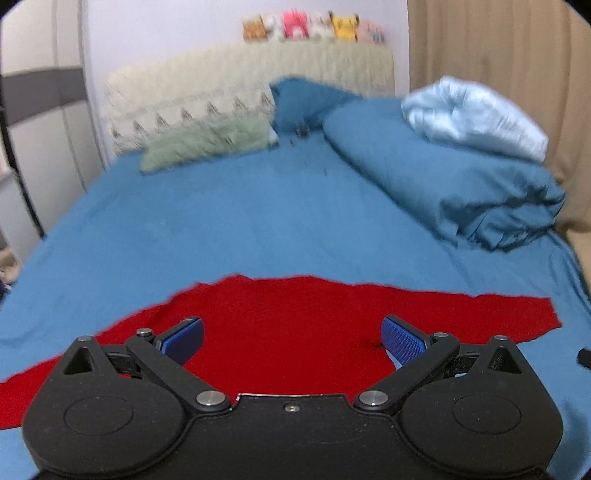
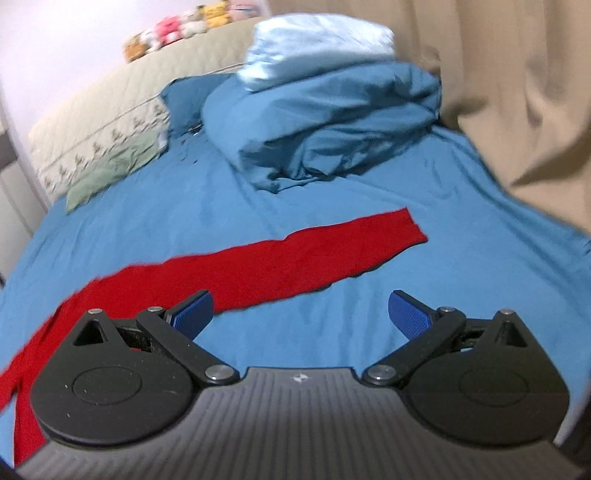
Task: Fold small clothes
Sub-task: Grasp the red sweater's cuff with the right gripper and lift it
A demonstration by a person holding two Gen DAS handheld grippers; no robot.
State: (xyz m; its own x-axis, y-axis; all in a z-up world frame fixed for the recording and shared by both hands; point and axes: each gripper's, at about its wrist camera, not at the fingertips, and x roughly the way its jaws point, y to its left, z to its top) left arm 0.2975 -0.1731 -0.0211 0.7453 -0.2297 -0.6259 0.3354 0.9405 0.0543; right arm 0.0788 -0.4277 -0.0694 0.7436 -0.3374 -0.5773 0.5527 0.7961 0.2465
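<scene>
We hold both tools over a bed (image 1: 258, 221) covered in a blue sheet, and the red garment (image 1: 295, 325) lies spread flat on that sheet at the near end. In the left wrist view the left hand-held gripper (image 1: 291, 338) hovers above the middle of the red cloth with its blue-padded fingers (image 1: 184, 338) spread wide apart and nothing between them; we cannot tell whether the tips touch the fabric, since the picture is blurred there. In the right wrist view the right hand-held gripper (image 2: 300, 314) is likewise spread wide and empty: its left finger sits over the edge of the red garment (image 2: 280, 266), while its right finger is over bare sheet. From this side the garment runs as a long band from the lower left up toward the right, ending in a squared-off end on the sheet. Farther up the bed a bunched blue duvet (image 1: 443, 177) lies on the right side with a pale blue folded bundle (image 1: 476, 118) on top of it, well apart from the garment. A green pillow (image 1: 207, 146) rests at the head of the bed on the left, against a cream quilted headboard (image 1: 240, 85) with a row of plush toys (image 1: 314, 27) along its top, and a beige curtain (image 2: 498, 74) hangs on the right.
</scene>
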